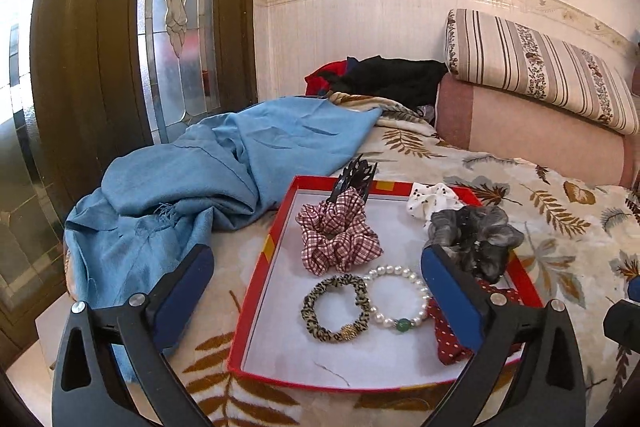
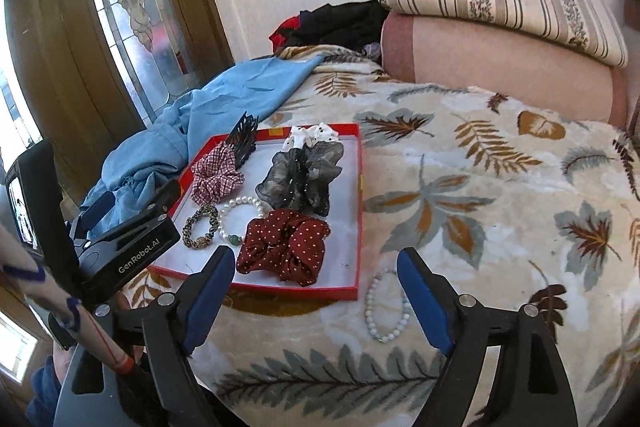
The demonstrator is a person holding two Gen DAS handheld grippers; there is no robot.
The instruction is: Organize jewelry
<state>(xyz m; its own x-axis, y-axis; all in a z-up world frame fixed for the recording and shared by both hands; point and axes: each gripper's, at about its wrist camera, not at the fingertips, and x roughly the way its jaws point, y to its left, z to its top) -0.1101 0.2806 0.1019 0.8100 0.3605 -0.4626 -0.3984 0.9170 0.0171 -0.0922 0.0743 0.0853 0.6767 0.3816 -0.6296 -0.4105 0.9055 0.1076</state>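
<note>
A shallow red tray (image 1: pixel 253 301) (image 2: pixel 280 291) with a white floor lies on the leaf-print blanket. It holds a checked scrunchie (image 1: pixel 338 239), a black claw clip (image 1: pixel 354 177), a white dotted scrunchie (image 1: pixel 434 201), a grey scrunchie (image 1: pixel 476 239) (image 2: pixel 302 175), a leopard hair tie (image 1: pixel 336 309), a pearl bracelet (image 1: pixel 398 301) and a red dotted scrunchie (image 2: pixel 284 247). My left gripper (image 1: pixel 316 259) (image 2: pixel 134 201) hovers open over the tray's near left side, holding nothing. My right gripper (image 2: pixel 316 261) is open and empty. A pale bead bracelet (image 2: pixel 386 307) lies on the blanket outside the tray, by its right finger.
A blue cloth (image 1: pixel 224 163) is bunched left of the tray beside a glass-panelled wooden door (image 1: pixel 100 59). Dark clothes (image 1: pixel 392 79) and two stacked cushions (image 1: pixel 536 95) sit at the back. The blanket (image 2: pixel 500 187) stretches out right of the tray. A sleeve (image 2: pixel 40 291) shows at lower left.
</note>
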